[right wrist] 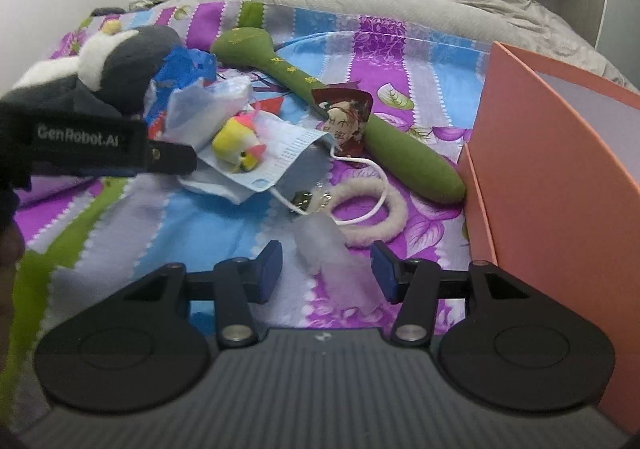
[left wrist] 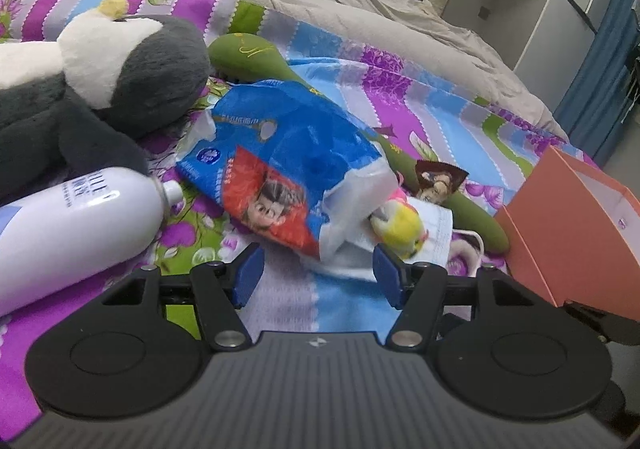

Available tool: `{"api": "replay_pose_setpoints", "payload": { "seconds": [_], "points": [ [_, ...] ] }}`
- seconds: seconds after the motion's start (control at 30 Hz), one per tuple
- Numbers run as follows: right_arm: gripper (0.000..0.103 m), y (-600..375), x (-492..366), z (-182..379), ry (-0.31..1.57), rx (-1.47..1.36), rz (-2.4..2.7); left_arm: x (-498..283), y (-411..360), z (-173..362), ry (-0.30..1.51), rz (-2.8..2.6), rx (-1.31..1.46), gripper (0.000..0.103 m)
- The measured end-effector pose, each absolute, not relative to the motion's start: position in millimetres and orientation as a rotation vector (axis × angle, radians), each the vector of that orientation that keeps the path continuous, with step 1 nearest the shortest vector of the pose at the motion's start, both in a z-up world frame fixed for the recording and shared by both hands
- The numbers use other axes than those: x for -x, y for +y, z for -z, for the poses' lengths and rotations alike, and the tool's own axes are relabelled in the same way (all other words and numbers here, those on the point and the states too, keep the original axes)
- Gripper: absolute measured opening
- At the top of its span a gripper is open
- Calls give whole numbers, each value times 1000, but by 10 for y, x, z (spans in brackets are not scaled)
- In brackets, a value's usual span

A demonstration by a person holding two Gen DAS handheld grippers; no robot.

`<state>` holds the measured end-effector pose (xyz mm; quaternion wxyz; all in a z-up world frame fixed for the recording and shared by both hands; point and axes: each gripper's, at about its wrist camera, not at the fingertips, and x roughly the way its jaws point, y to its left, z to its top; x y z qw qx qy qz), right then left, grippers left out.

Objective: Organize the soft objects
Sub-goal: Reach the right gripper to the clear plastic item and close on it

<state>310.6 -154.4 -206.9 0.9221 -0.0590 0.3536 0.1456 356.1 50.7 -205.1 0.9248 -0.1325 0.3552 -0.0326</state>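
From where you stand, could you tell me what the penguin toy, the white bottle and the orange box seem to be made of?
Penguin toy: plush fabric, matte, with a fuzzy pile. White bottle: smooth and glossy with a bright highlight; metal or plastic, I cannot tell which. Orange box: probably cardboard, with thin flat matte panels and a pale inside.

- The left gripper point(left wrist: 316, 275) hangs low over the stripy bed sheet point(left wrist: 344, 69), its blue pads point(left wrist: 249, 271) wide apart and holding nothing.
- A blue tissue pack point(left wrist: 288, 165) lies just ahead.
- A small yellow toy point(left wrist: 400, 227) sits on a face mask point(left wrist: 434, 227).
- A grey and white plush point(left wrist: 120, 77) lies at the left, a white bottle point(left wrist: 76, 225) below it.
- An orange box point(left wrist: 572, 233) stands at the right.
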Motion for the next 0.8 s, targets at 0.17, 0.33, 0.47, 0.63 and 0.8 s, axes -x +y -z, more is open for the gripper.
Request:
{"api": "replay_pose_setpoints", "payload": {
  "seconds": [0.17, 0.33, 0.47, 0.63, 0.8],
  "points": [
    [53, -1587, -3210, 2160, 731, 114, -289, -3678, 501, 2129, 726, 66, 285, 54],
    [50, -1575, -3232, 2158, 730, 112, -300, -3725, 470, 2164, 732, 65, 310, 40],
    [41, -1566, -3199, 2134, 734, 121, -306, -3718, 426, 2159, 729, 64, 311, 23],
    [29, -1561, -3153, 2074, 730, 132, -306, -3674, 439, 2121, 722, 53, 309, 7],
    [25, -1555, -3079, 1997, 729, 128, -320, -3574, 461, 2023, 708, 54, 311, 1]
  ]
}}
